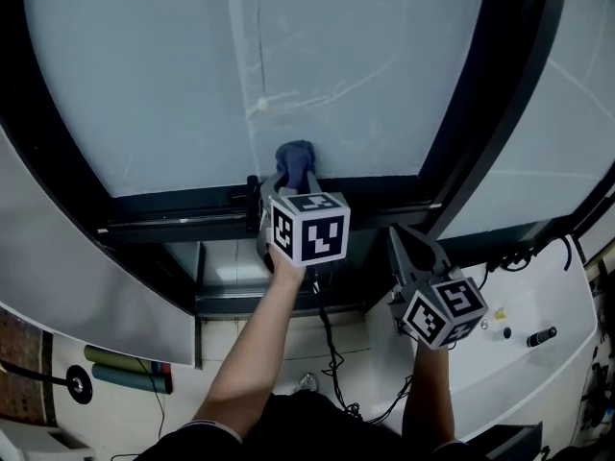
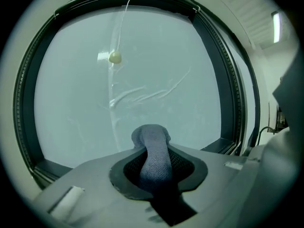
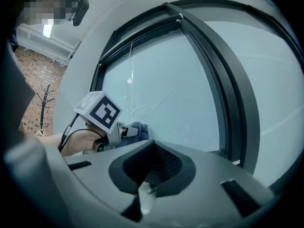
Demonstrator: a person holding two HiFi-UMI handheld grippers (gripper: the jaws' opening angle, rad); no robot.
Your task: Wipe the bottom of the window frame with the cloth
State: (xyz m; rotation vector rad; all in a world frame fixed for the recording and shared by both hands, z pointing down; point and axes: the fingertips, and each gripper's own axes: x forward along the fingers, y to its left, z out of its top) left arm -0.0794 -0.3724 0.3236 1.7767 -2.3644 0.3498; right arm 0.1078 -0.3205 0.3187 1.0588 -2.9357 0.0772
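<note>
Left gripper (image 1: 286,188) pinches the soft, limp cloth (image 1: 296,156) mid-bunch, just above the window frame (image 1: 173,221) bottom; right gripper (image 1: 398,240) sits closed, empty.

Pale, even light fills the milky window pane (image 1: 365,65), and the dark window frame (image 1: 173,221) stands almost in silhouette. Both gripper views bulge into fisheye circles with black corners and soft foregrounds. A ceiling lamp (image 2: 276,26) glares.

I see a frosted pane (image 1: 173,65) in a black frame (image 1: 163,211), a brick wall (image 3: 57,75) left, a ceiling light (image 2: 276,26) lit.
</note>
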